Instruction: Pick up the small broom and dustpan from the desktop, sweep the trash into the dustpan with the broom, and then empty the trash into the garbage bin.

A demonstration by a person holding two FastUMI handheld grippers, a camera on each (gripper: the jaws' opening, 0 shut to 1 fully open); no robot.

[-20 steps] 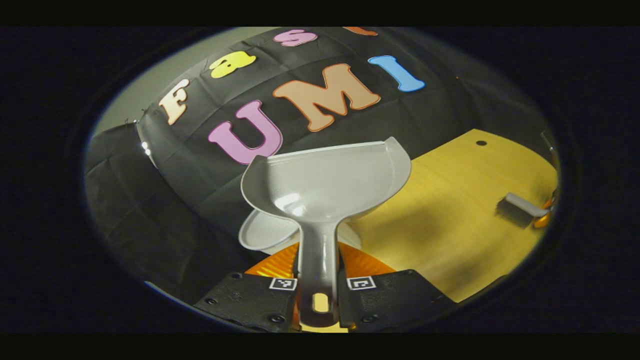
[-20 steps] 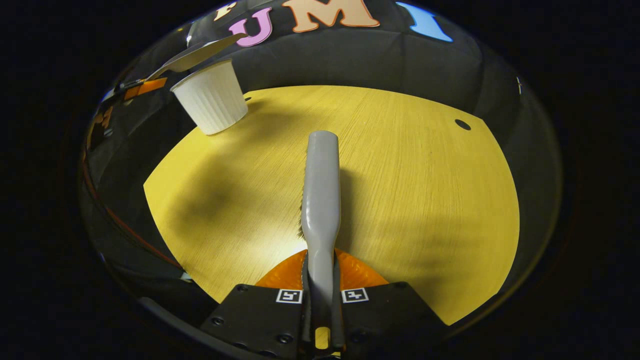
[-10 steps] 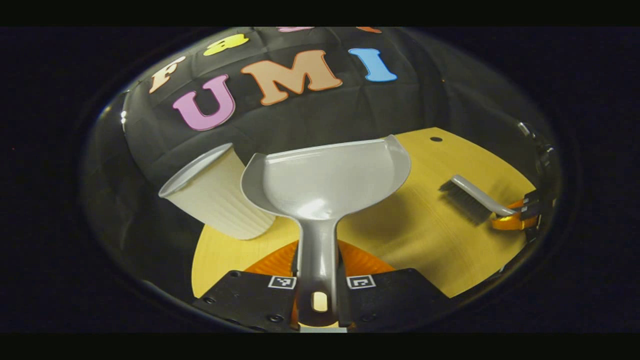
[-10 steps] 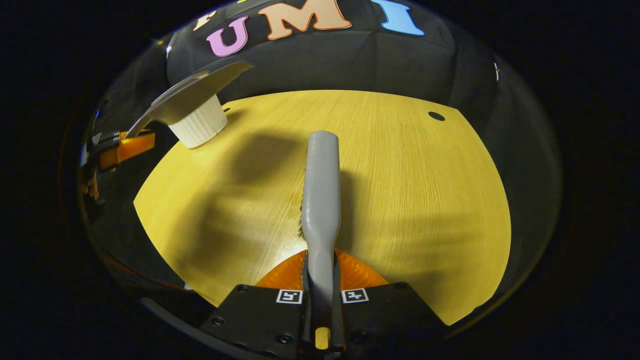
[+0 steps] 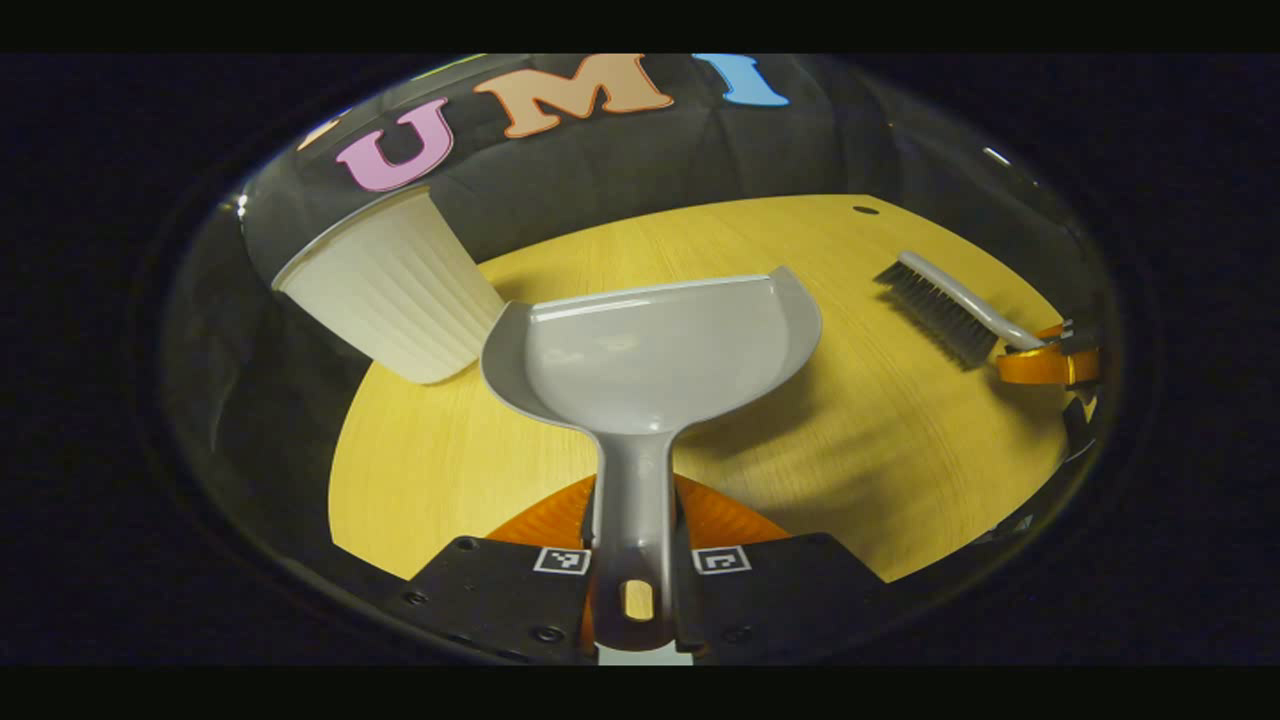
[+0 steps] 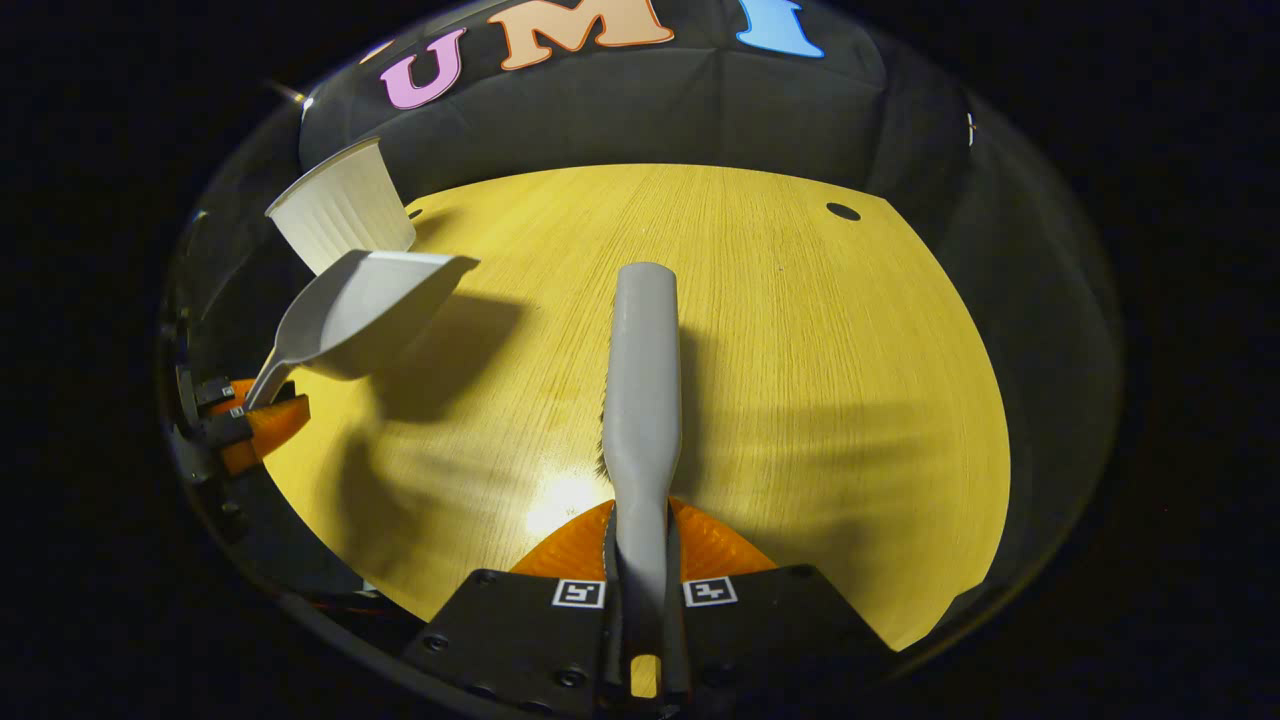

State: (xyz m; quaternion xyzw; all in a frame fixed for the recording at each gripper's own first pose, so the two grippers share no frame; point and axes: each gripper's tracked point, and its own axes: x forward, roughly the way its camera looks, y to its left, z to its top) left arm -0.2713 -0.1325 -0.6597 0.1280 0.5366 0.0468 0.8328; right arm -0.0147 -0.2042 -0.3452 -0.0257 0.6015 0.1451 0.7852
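My left gripper (image 5: 636, 590) is shut on the handle of a grey dustpan (image 5: 650, 355), held above the yellow wooden desktop (image 5: 880, 440); the pan looks empty. My right gripper (image 6: 642, 600) is shut on the handle of a small grey broom (image 6: 642, 380), which points forward over the desktop (image 6: 800, 380). In the left gripper view the broom (image 5: 945, 305) and the right gripper (image 5: 1050, 362) sit at the far right. In the right gripper view the dustpan (image 6: 365, 310) and the left gripper (image 6: 240, 420) hang at the left. A white ribbed garbage bin (image 5: 390, 290) stands at the desk's back left corner (image 6: 340, 215).
A small dark hole (image 6: 843, 211) marks the desktop near its far right edge. Black cloth walls close in behind and at the sides of the desk.
The left gripper with the dustpan has swung away from over the bin and come down toward the desktop, level again. The right gripper and broom have barely moved.
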